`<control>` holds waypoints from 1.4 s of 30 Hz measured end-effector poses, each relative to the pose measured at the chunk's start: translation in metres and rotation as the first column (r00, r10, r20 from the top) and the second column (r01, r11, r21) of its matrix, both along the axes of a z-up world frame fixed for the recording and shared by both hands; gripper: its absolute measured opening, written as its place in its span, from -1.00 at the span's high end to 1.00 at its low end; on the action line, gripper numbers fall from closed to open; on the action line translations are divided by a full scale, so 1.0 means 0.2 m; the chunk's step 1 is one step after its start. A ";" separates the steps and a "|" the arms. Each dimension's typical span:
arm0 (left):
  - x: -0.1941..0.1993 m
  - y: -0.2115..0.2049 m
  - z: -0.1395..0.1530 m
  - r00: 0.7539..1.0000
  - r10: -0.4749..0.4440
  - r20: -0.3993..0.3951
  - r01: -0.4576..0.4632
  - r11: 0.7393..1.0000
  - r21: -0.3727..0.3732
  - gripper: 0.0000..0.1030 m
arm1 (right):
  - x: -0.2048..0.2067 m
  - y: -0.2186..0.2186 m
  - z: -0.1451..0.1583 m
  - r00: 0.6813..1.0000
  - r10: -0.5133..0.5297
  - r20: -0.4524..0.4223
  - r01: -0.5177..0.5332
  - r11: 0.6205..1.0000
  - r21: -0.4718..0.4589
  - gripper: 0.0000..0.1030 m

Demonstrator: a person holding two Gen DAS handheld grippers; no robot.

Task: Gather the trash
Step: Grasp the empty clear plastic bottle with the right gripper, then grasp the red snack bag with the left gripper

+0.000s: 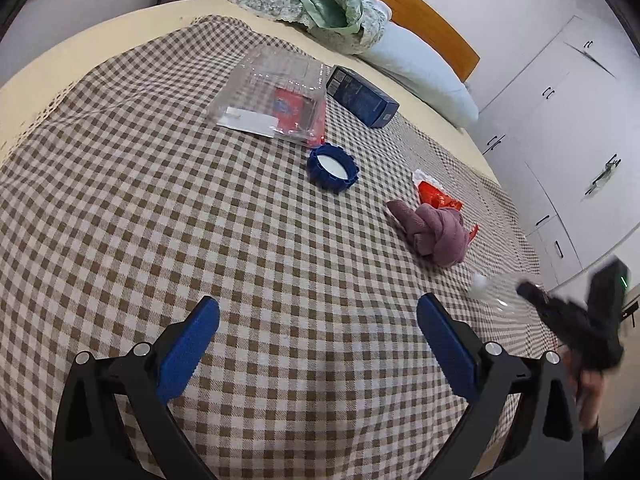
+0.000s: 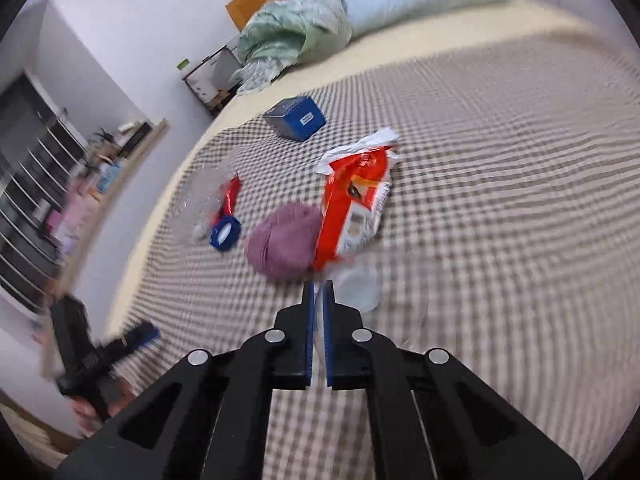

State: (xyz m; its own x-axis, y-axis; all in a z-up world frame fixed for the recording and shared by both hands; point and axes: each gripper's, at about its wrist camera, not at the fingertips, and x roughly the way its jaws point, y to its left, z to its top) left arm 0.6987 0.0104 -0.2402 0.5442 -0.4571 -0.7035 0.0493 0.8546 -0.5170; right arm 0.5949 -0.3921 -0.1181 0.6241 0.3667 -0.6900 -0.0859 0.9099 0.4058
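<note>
Trash lying scattered on the checkered bedspread (image 1: pixel 160 208), both grippers hovering above it.

Left gripper (image 1: pixel 318 332) is standing released, blue pads wide apart, nothing between them. Right gripper (image 2: pixel 319 300) is clenching, jaws nearly together on a thin clear plastic item (image 2: pixel 358 288), blurred and hard to identify. Red snack wrapper (image 2: pixel 352 200) is lying just beside a purple cloth bundle (image 2: pixel 284 246); blue ring (image 1: pixel 332 166), clear plastic box (image 1: pixel 276 92) and dark blue carton (image 1: pixel 362 96) are sitting farther up the bed.
</note>
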 end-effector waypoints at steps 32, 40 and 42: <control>-0.01 -0.03 -0.07 0.999 -0.011 -0.032 0.014 0.993 0.115 -0.86 | -0.26 0.44 0.05 0.861 -0.358 0.361 0.413 0.907 -0.085 0.95; 0.01 -0.18 0.00 0.994 -0.087 0.067 0.082 0.994 0.071 -0.86 | -0.25 0.16 -0.14 0.843 -0.486 0.232 0.502 0.865 -0.009 0.94; 0.10 -0.25 0.02 0.992 -0.114 0.060 0.113 0.993 0.013 -0.86 | -0.26 0.11 -0.15 0.831 -0.510 0.223 0.525 0.851 -0.006 0.94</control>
State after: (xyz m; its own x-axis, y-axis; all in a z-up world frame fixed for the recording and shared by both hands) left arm 0.7190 -0.0396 -0.2364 0.5310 -0.5120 -0.6752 0.1775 0.8463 -0.5022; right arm 0.5437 -0.3695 -0.1479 0.8398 -0.0903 -0.5353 0.3300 0.8678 0.3714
